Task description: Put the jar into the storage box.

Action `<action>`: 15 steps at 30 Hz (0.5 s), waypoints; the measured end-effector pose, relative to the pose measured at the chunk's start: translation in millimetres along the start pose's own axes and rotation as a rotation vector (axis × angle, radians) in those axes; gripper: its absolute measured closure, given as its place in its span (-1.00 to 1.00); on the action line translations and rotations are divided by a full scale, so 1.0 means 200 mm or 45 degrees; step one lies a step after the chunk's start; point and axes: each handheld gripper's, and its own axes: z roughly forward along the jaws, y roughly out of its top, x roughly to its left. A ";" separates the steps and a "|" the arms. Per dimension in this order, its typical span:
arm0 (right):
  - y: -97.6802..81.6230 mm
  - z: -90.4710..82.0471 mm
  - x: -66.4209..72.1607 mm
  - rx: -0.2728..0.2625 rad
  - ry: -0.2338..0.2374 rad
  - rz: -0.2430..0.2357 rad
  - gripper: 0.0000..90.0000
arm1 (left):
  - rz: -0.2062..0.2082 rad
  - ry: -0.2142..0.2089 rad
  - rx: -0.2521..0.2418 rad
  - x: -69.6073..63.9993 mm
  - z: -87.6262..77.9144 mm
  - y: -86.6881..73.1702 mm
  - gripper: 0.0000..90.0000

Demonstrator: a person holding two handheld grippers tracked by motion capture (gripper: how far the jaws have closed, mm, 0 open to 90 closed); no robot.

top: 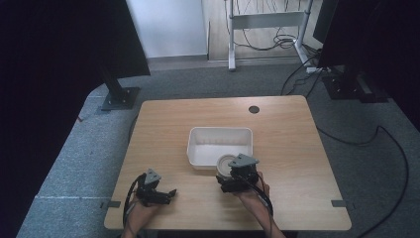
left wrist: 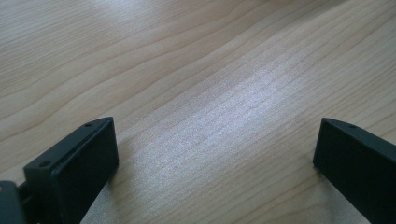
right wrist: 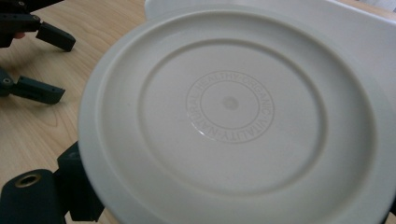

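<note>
Two hand-held claws, both black. Left claw (top: 171,192): dark body topped by a grey three-cornered plate, a black cable looping from its rear past the person's forearm; in the left gripper view its two jaws are flat black blocks with matte, finely textured inner faces, bevelled upper edges, and a small round screw hole on top of each. Right claw (top: 229,171): same build, with a larger-looking grey three-cornered plate and a black cable trailing back over the hand (top: 252,191); in the right gripper view a brass-coloured threaded insert sits in the black housing beside a blocky jaw. Forearms bare, no sleeves visible.
</note>
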 end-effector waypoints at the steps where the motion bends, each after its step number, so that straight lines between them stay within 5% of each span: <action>1: 0.01 0.01 0.00 0.000 -0.002 0.001 -0.79 | 0.000 0.000 0.000 0.00 0.00 0.00 -1.00; 15: 0.07 0.11 -0.02 -0.004 -0.020 0.025 -0.79 | 0.000 0.000 0.000 0.00 0.00 0.00 -1.00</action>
